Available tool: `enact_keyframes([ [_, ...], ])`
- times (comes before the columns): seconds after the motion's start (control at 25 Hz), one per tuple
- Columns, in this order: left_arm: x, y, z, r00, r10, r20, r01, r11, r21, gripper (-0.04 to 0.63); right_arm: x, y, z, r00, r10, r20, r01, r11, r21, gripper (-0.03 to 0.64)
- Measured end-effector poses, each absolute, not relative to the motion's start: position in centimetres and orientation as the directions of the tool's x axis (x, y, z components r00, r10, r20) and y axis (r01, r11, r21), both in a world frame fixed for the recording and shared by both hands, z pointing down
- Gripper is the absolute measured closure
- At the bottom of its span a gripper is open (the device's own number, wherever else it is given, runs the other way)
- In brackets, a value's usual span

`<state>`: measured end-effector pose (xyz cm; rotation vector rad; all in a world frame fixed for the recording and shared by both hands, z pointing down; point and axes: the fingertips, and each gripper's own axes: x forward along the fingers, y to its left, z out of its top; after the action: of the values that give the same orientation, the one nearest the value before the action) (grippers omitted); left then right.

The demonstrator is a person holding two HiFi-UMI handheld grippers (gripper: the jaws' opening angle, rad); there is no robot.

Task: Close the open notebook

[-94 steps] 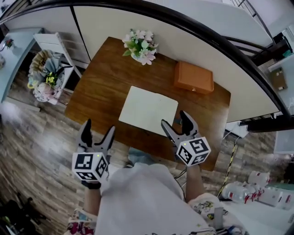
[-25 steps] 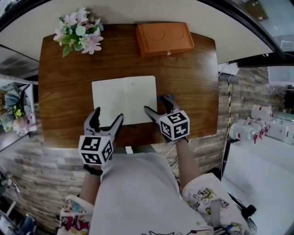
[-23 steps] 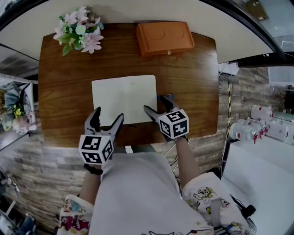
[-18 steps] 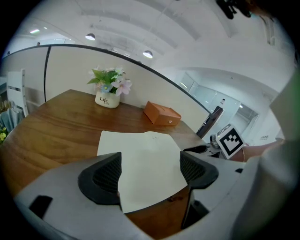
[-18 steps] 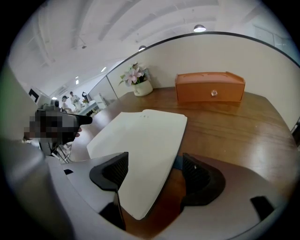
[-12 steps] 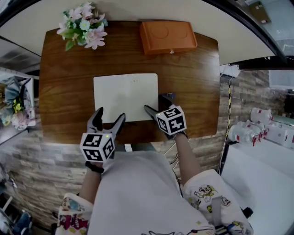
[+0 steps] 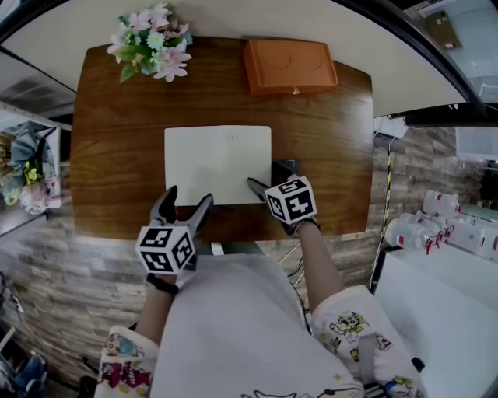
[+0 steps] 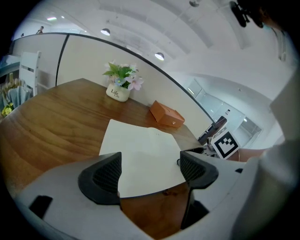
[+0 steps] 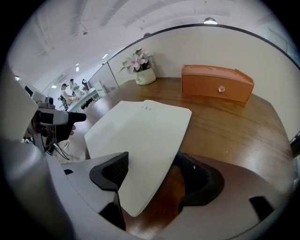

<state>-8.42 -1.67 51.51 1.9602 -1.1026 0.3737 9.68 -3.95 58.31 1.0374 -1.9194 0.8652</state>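
This looks like a home-style study corner staged inside a larger lab or office hall. Ahead of the left gripper [image 7: 189, 196], a wooden table [image 7: 109, 155] with potted flowers [image 7: 152, 43] and an orange box [image 7: 289, 66] backs onto a curved cream partition [image 7: 210, 19]. Beyond that rises a white ceiling with recessed lights [image 8: 105, 32]. To the right of the right gripper [image 7: 268, 175], bottles [image 7: 440, 221] and a cable [image 7: 387, 210] clutter the plank floor [image 7: 47, 295].

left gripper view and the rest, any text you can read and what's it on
"Life", in script, on the white flower pot; the line under it is too small to read.
Marks on the notebook page: too small to read.
Orange box: no text visible.
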Motion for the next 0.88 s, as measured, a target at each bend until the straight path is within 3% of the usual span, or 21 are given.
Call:
enact_keyframes([
  [0.56,-9.1,0.9,52.7,0.573,-0.575,0.583,-0.763,-0.115,0.636,0.233,9.8,-4.0,58.2,-0.363,-0.338,0.868,-0.879,0.435,-0.198,0.290],
  [0.88,-8.0,2.2,53.3,0.623,-0.586,0.518,-0.638,0.003,0.770,0.233,9.7,-4.1,58.3,-0.365,-0.334,0.869,-0.876,0.439,-0.199,0.290],
])
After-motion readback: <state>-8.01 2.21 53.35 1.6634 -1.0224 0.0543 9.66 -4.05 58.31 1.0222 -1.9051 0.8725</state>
